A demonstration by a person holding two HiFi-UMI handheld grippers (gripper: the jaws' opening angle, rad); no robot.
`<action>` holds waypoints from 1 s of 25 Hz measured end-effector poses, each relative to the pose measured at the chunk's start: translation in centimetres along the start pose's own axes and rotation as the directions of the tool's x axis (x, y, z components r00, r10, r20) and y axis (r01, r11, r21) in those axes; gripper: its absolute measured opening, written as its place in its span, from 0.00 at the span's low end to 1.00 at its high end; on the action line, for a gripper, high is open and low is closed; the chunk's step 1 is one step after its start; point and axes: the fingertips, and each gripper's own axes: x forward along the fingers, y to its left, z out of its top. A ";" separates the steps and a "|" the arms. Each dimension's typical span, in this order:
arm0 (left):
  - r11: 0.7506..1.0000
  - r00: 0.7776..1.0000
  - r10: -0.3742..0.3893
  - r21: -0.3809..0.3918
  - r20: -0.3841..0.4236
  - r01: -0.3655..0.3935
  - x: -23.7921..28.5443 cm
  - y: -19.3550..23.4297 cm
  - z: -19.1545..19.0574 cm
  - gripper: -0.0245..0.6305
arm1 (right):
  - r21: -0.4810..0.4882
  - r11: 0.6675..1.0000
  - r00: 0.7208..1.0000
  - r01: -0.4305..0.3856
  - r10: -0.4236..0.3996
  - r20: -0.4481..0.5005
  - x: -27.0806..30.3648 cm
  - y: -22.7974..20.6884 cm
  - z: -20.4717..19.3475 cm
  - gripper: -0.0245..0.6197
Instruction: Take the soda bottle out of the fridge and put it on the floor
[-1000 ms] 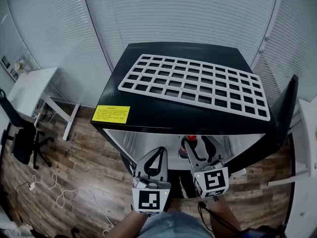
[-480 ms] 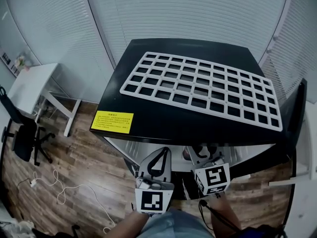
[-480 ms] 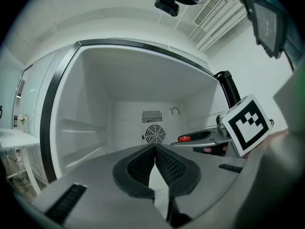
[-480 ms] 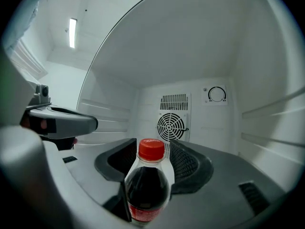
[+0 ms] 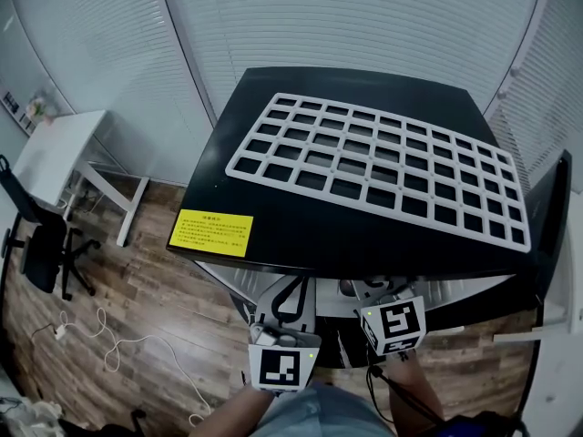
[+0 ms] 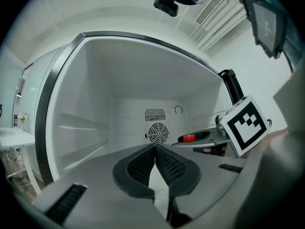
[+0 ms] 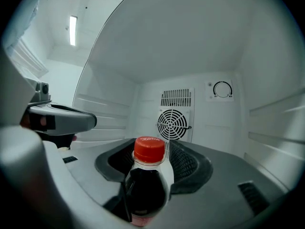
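Right gripper point(image 7: 157, 148) was clamped on the soda bottle point(image 7: 145, 185), lower centre of its view, inside the fridge point(image 7: 190, 56). Left gripper point(image 6: 155, 149) clenched, empty. Risk: bottle clipping the fridge lip on exit and slipping out.

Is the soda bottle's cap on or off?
On: the red cap tops the soda bottle in the right gripper.
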 end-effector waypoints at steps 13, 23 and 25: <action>1.000 1.000 0.011 -0.014 0.002 -0.011 2.0 1.3 -0.5 0.06 | -0.015 0.999 0.999 -0.041 0.041 -0.014 2.4 0.3 0.1 0.31; 1.000 1.000 0.008 -0.010 -0.006 -0.009 2.5 1.8 -0.4 0.06 | -0.018 0.998 0.998 -0.067 0.066 -0.024 3.1 0.2 0.9 0.30; 1.000 1.000 0.006 -0.011 -0.004 -0.006 2.6 1.6 -0.6 0.07 | -0.020 0.997 0.997 -0.069 0.069 -0.026 3.2 0.2 0.6 0.30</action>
